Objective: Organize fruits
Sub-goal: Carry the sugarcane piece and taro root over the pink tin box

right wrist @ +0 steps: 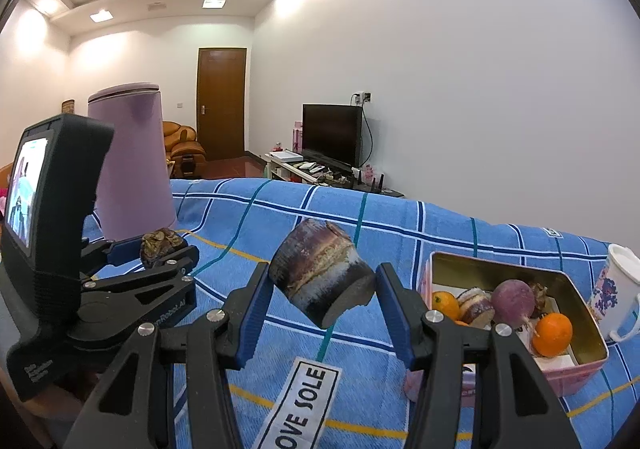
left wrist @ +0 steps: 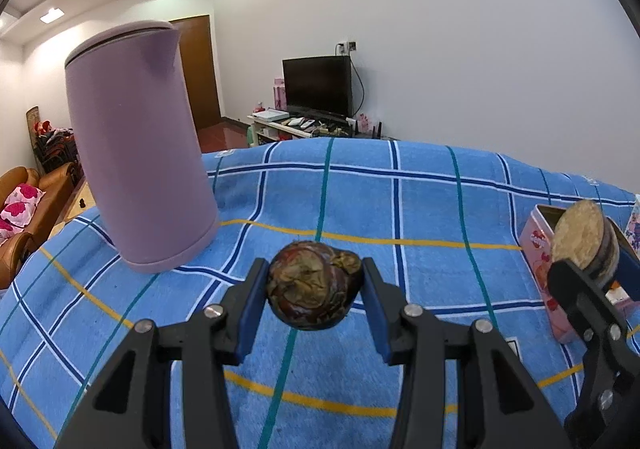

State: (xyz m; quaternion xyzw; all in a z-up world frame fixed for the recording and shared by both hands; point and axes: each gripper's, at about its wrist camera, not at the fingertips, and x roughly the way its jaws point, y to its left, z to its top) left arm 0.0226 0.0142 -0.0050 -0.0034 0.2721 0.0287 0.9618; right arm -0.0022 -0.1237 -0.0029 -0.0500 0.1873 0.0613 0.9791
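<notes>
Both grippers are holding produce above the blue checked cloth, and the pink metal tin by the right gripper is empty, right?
Not empty. The right wrist view shows the pink metal tin already holding oranges and a purple round root. The rest stands.

On my feed both grippers are black plastic w/ blue ribbed pads and silver screws at the pivots. Left gripper [right wrist: 166,249] has a chunky black handle, a small lit screen, pale lettering on the base, prob. a brand mark. Right gripper [right wrist: 324,291]: same build.
</notes>
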